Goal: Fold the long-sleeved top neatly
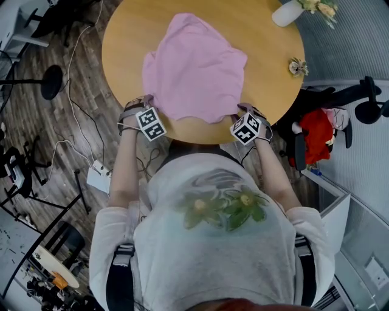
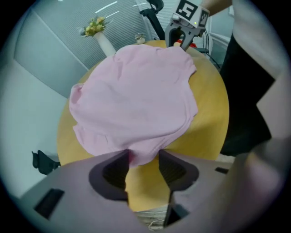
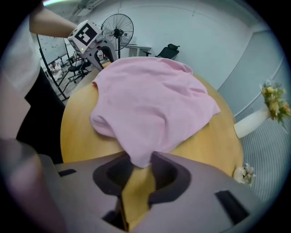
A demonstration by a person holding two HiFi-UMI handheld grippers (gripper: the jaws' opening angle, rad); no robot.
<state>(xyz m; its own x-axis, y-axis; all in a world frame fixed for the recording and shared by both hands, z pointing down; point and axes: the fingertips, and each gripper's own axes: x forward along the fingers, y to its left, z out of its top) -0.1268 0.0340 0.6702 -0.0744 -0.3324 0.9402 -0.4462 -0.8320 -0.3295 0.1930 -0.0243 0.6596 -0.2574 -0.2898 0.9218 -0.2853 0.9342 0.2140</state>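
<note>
A pink long-sleeved top (image 1: 194,70) lies bunched on the round wooden table (image 1: 267,67), its near hem at the table's front edge. My left gripper (image 1: 146,104) points down at the top's near left corner. In the left gripper view its jaws (image 2: 143,160) stand apart with that pink corner (image 2: 138,157) lying loose between them. My right gripper (image 1: 243,110) is at the near right corner. Its jaws (image 3: 141,163) are also apart, and a pink tip (image 3: 138,157) hangs between them. Each gripper view shows the other gripper across the cloth, the right gripper (image 2: 179,41) and the left gripper (image 3: 102,59).
A white vase with flowers (image 1: 287,12) and a small dried flower (image 1: 298,67) sit at the table's far right. A chair with a red item (image 1: 316,130) stands to the right. Cables and a power strip (image 1: 97,179) lie on the floor at left. A fan (image 3: 117,25) stands beyond.
</note>
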